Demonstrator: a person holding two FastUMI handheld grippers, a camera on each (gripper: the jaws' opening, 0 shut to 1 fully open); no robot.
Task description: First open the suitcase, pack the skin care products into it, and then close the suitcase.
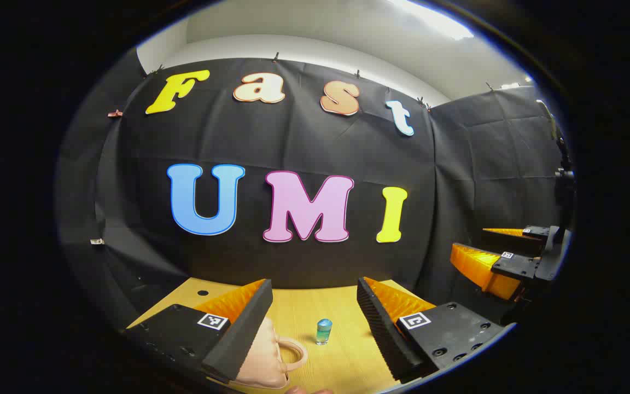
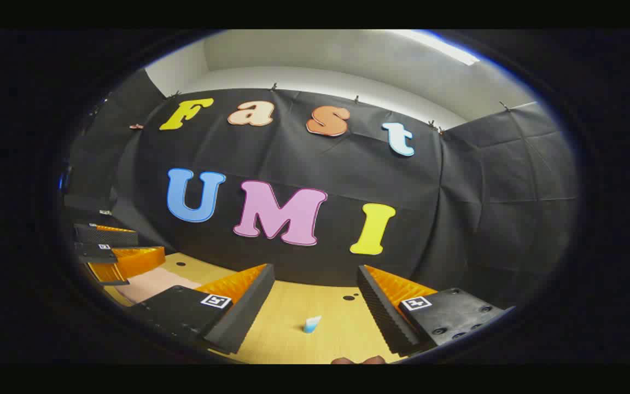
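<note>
Suitcase point(image 1: 263, 355): pink, closed, on the wooden table point(image 1: 342, 306) under left gripper point(image 1: 315, 306); looks a light rigid shell, best taken by its loop handle point(image 1: 293, 353). Bottle point(image 1: 324, 331): small, upright, beside the handle; likely slippery, grip mid-body. Right gripper point(image 2: 315, 298) view adds a small tube point(image 2: 311, 324). Both grippers spread wide, empty

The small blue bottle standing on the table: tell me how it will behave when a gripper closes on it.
The small blue bottle stands upright on the wooden table, narrow and taller than wide, so a sideways nudge would probably tip it. Its rounded body suggests it would then roll. It looks glossy, so it may slip between the left gripper fingers unless squeezed squarely.
</note>
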